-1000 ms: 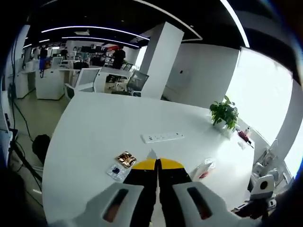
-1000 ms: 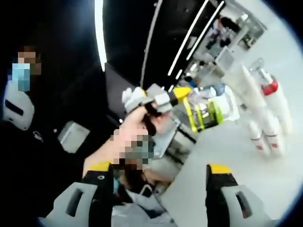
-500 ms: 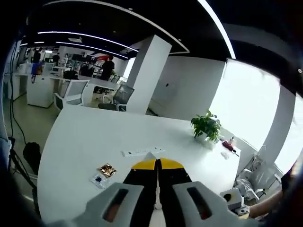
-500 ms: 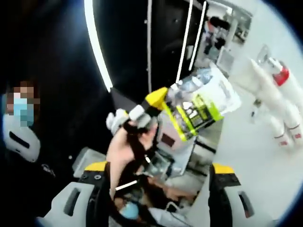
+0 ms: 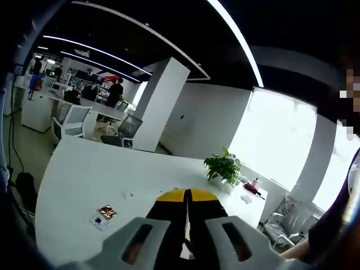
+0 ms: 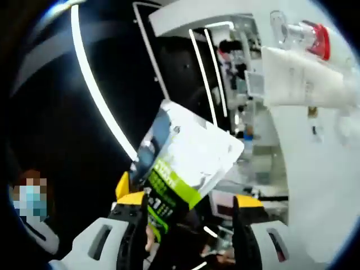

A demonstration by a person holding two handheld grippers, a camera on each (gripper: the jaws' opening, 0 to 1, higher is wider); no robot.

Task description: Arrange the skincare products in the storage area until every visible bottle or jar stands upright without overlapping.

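A white pouch with a green label [image 6: 180, 163] hangs close in front of the right gripper view. The left gripper [image 6: 126, 189], yellow-tipped, pinches its lower left edge. My right gripper [image 6: 189, 201] is open, and the pouch's lower end sits between its two jaws; I cannot tell if they touch it. A white tube [image 6: 306, 81] and a bottle with a red collar [image 6: 306, 35] lie across the upper right on the white table [image 6: 320, 185]. In the left gripper view, the left gripper [image 5: 187, 196] has its jaws pressed together above the table.
Below the left gripper a long white table [image 5: 79, 174] carries two small packets [image 5: 103, 214], a potted plant [image 5: 224, 166] and small items [image 5: 251, 188] at its far end. Office chairs [image 5: 70, 119] and a person [image 5: 115, 91] stand beyond. A dark sleeve [image 5: 337, 225] shows at the right.
The pouch in the left gripper has come much nearer to the right gripper and now lies between its jaws. Both views have tilted; the power strip has left the left gripper view.
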